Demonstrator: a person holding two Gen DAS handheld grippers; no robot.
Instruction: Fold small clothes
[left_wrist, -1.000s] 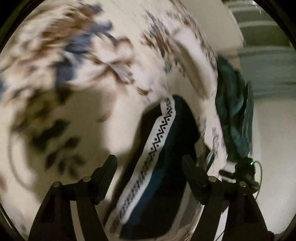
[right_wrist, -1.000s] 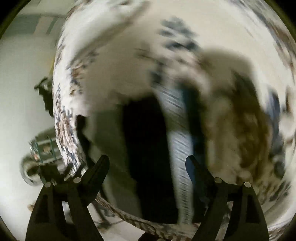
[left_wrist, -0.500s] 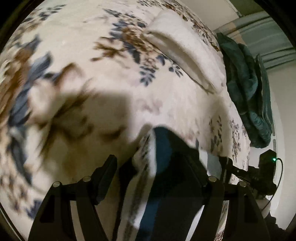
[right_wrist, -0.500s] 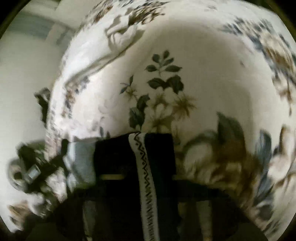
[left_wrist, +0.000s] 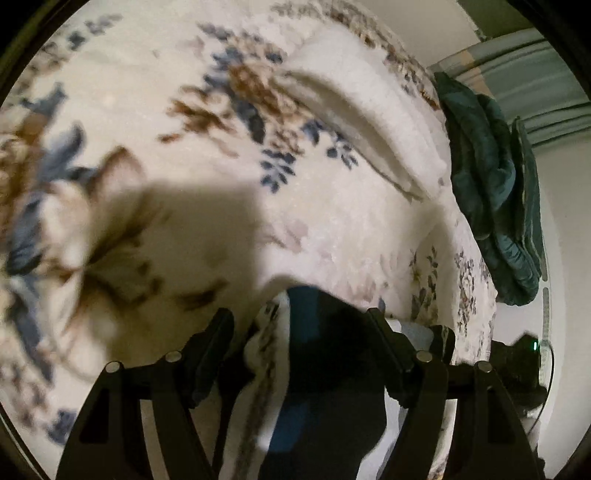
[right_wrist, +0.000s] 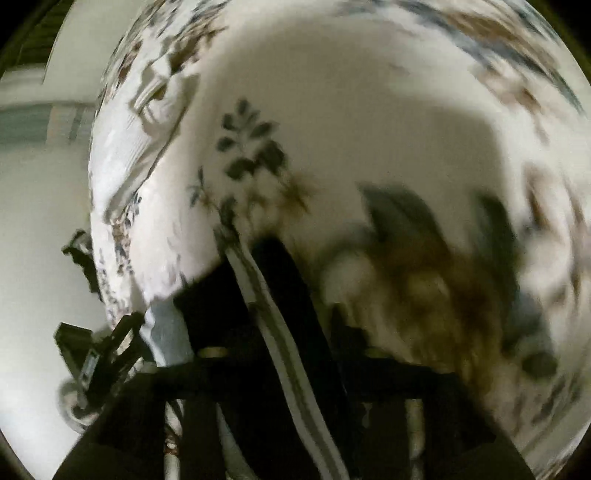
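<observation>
A small dark navy garment (left_wrist: 325, 373) with a white patterned stripe lies bunched between the fingers of my left gripper (left_wrist: 301, 332), over a floral bedspread (left_wrist: 229, 155). The left jaws stand wide apart around the cloth, not pinching it. In the right wrist view the same dark garment (right_wrist: 280, 295) with its white stripe drapes over my right gripper (right_wrist: 273, 354) and hides the fingers; the view is blurred.
A white pillow (left_wrist: 369, 122) lies at the far side of the bed. A teal blanket (left_wrist: 491, 192) hangs at the bed's right edge. A dark device with a green light (left_wrist: 524, 354) stands beside the bed. Pale floor (right_wrist: 40, 229) shows left of the bed.
The garment has been lifted and drawn toward both cameras. It now covers the right gripper's fingers, which showed open one second ago. The left view has swung toward the pillow.
</observation>
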